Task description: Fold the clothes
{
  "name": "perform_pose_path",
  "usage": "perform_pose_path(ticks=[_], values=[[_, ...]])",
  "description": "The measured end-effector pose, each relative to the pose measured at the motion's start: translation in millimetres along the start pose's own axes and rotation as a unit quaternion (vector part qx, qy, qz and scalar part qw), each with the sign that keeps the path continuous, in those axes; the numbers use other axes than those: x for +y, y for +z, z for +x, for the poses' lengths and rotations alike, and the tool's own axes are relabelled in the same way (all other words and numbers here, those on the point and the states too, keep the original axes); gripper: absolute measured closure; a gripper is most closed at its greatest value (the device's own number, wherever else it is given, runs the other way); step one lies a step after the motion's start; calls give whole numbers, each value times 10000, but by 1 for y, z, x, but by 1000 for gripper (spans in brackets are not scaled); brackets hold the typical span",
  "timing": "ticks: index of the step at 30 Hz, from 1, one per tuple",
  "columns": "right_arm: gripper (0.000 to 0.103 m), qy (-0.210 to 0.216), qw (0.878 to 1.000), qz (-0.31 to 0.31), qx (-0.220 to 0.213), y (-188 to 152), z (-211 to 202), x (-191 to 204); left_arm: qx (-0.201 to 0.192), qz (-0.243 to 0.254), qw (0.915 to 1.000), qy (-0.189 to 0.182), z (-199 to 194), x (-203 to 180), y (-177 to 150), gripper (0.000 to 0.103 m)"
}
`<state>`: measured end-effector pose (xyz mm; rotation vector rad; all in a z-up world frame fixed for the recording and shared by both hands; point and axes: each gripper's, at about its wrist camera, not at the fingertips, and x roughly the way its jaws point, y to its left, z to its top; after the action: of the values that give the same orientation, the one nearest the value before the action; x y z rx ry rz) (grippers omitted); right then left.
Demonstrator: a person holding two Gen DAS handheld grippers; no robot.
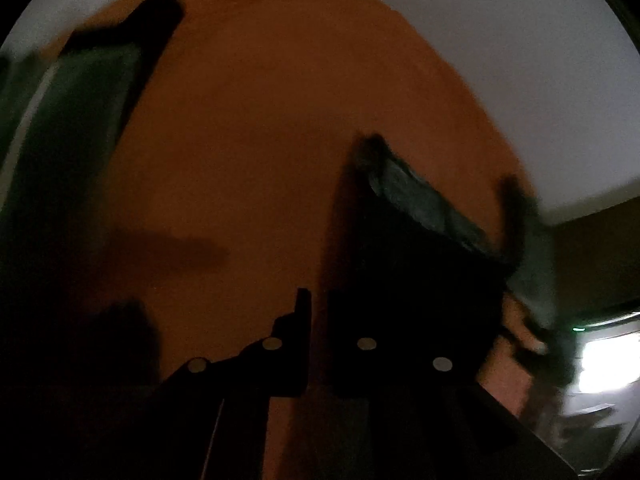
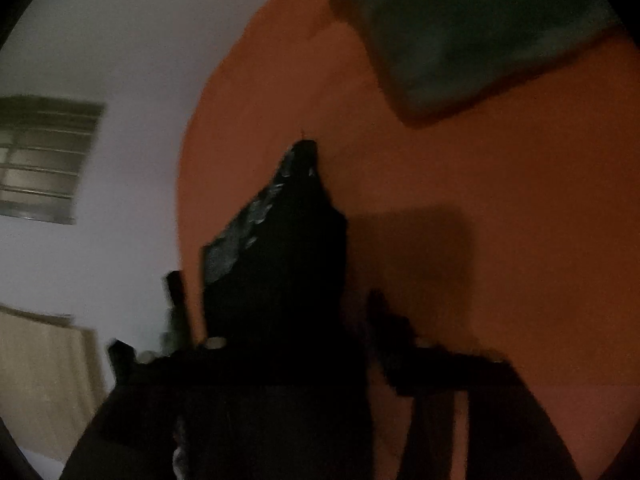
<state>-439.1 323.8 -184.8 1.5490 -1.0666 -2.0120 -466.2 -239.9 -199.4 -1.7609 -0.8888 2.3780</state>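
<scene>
Gripping a dark garment [image 1: 420, 264] between them, the left tongs [image 1: 320, 320] and right tongs [image 2: 320, 320] each pinch a corner, hem stretched above an orange surface [image 1: 260, 140]. Keep tension even. Beyond lies a green folded piece [image 2: 460, 32].

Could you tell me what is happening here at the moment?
A person with a handheld gripper in each hand is folding clothes on an orange surface. Both views are dim and blurred. A dark garment rises between the fingers of each gripper, with a lighter patterned edge showing; the left gripper and the right gripper each seem to grip it, though the jaws are hard to make out. A folded dark green cloth lies further off on the same surface.
</scene>
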Motion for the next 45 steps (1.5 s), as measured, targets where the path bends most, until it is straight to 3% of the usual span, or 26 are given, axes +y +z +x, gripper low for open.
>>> perform_pose_path(ticks=[3, 6, 7, 10, 12, 15, 21, 23, 24, 25, 28, 32, 35, 37, 39, 40, 42, 44, 45], values=[[42, -198, 9992, -252, 246, -51, -32, -6, 325, -33, 9988, -366, -26, 6, -60, 57], [42, -1121, 9867, -1168, 145, -124, -44, 0, 784, 179, 9957, -459, -17, 5, -135, 55], [42, -1197, 9826, -1414, 98, -148, -44, 2, 858, 115, 9950, -489, -11, 8, -152, 55], [40, -735, 9876, -1279, 537, -219, -37, -6, 1030, -341, 9911, -772, 2, 24, -197, 55], [38, -186, 9899, -727, 1200, -267, -14, -16, 1099, -521, 9867, -1082, 9, 32, -219, 55], [37, 96, 9864, -286, 1615, -309, 20, -19, 931, -529, 9883, -1088, 13, 37, -230, 50], [39, 882, 9861, 489, 1320, -308, 42, -32, 902, -755, 9865, -1141, 26, 36, -225, 46], [72, 931, 9855, 602, 1287, -300, 43, -35, 879, -809, 9863, -1136, 34, 30, -223, 47], [81, 868, 9864, 587, 1266, -299, 42, -36, 906, -804, 9861, -1141, 35, 31, -225, 49], [84, 827, 9872, 555, 1248, -302, 39, -37, 969, -831, 9855, -1116, 35, 31, -227, 59], [86, 618, 9911, 245, 1157, -313, 9, -27, 1140, -882, 9818, -1238, 34, 21, -240, 70], [86, 373, 9906, 77, 1315, -341, -37, -35, 1315, -233, 9875, -833, 28, -5, -283, 73], [86, 165, 9902, -21, 1385, -360, -40, -57, 1252, 441, 9907, -286, 30, -22, -317, 73], [84, -67, 9889, 12, 1483, -366, -33, -74, 1350, 582, 9890, -141, 36, -25, -328, 73], [82, 94, 9881, 203, 1525, -370, -32, -90, 1485, 632, 9869, -71, 35, -25, -329, 71], [76, 152, 9866, 268, 1603, -369, -33, -91, 1619, 629, 9848, 21, 29, -25, -325, 70], [72, -355, 9806, 184, 1917, -362, -46, -84, 1824, 698, 9799, 412, 9, -25, -313, 71], [72, -885, 9761, -188, 1974, -341, -65, -64, 1770, 878, 9746, 1059, -26, -27, -296, 71], [72, -1148, 9726, -387, 1987, -330, -75, -53, 1652, 874, 9757, 1142, -48, -33, -283, 71]])
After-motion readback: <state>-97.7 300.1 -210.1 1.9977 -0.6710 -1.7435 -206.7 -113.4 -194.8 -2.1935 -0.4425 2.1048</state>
